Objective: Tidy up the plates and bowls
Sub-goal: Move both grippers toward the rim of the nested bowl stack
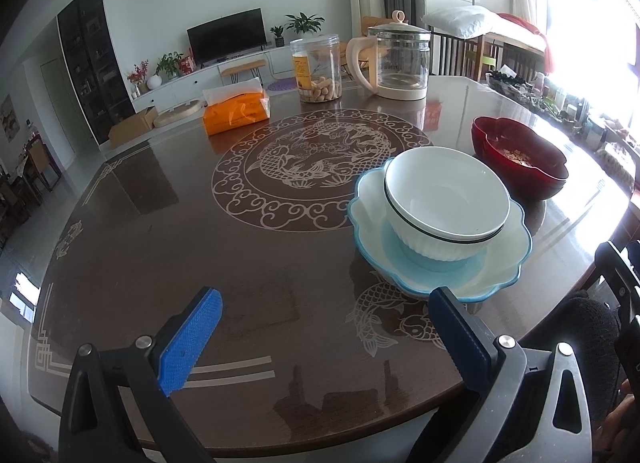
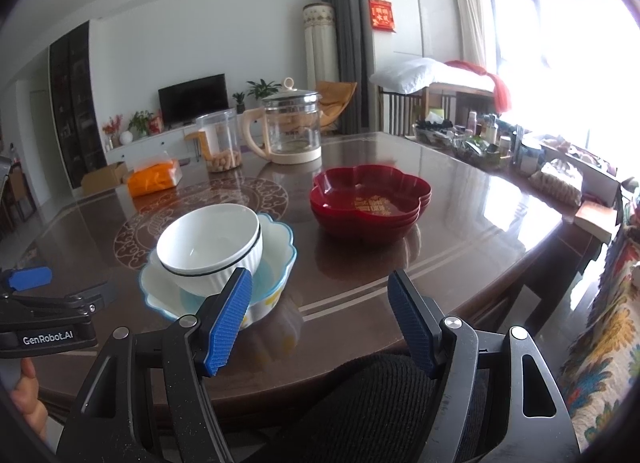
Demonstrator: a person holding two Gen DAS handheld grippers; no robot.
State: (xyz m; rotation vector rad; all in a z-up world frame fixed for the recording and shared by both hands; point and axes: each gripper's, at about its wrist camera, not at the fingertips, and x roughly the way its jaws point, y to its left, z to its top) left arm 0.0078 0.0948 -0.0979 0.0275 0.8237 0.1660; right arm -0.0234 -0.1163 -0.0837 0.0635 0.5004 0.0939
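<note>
Two nested white bowls point(image 1: 446, 199) point(image 2: 210, 247) sit tilted inside a pale blue scalloped bowl point(image 1: 504, 263) point(image 2: 276, 247) near the front of the round brown table point(image 1: 200, 247). Behind them to the right stands a stack of dark red flower-shaped bowls point(image 1: 520, 157) point(image 2: 370, 201). My left gripper point(image 1: 326, 303) hangs open over bare table, just left of the blue bowl. My right gripper point(image 2: 320, 299) is open too, its left fingertip point(image 2: 230, 319) in front of the blue bowl's rim, nothing between the pads. The left gripper's finger point(image 2: 30, 278) shows at the far left of the right wrist view.
At the table's back stand a glass kettle point(image 1: 396, 59) point(image 2: 290, 127), a clear jar point(image 1: 318, 69) point(image 2: 219, 143) and an orange tissue pack point(image 1: 236, 111) point(image 2: 154, 179). Bottles and clutter point(image 2: 492, 143) crowd the right edge. A black chair back point(image 2: 380, 403) sits below my right gripper.
</note>
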